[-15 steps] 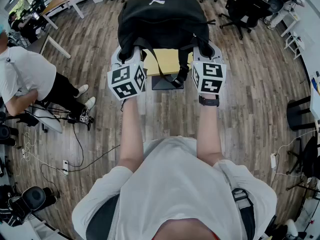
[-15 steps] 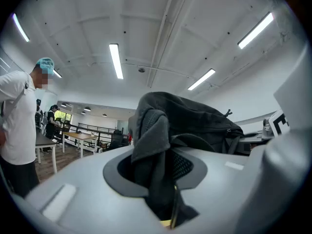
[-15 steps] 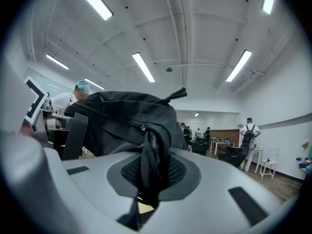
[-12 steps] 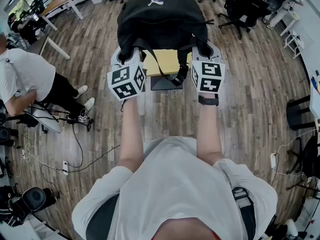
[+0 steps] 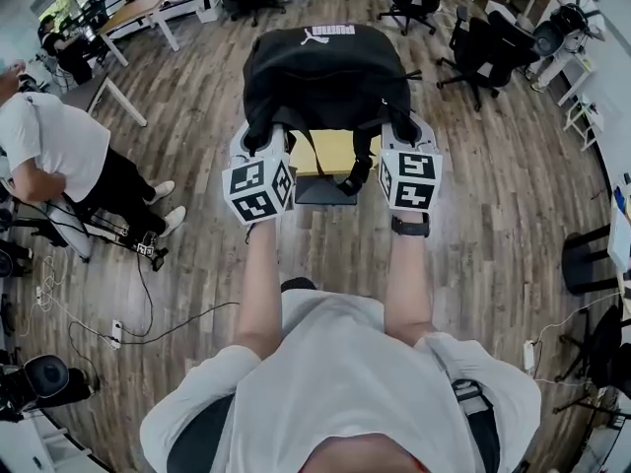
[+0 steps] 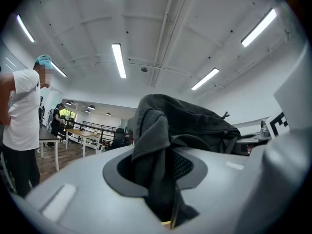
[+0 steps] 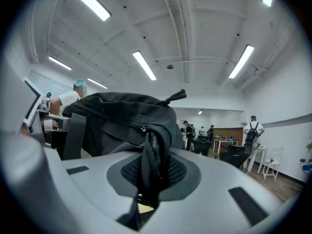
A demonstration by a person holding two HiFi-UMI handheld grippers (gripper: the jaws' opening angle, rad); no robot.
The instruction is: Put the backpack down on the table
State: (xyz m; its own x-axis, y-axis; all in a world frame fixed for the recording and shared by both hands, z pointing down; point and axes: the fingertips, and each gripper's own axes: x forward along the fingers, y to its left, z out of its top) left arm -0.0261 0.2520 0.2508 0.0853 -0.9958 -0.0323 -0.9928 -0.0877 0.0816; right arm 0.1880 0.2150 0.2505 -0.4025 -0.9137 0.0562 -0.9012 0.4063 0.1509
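Now, my left hand-held gripper [image 5: 262,138] clamps backpack [image 5: 325,72] fabric at 11 o'clock; my right hand-held gripper [image 5: 400,131] grips its zippered edge (1 o'clock); yellow desk [image 5: 330,151] shows beneath it.

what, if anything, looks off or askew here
Nothing stands out. The black backpack sits level between the left gripper and right gripper, each shut on its fabric, over the small yellow table. Its straps dangle loose.
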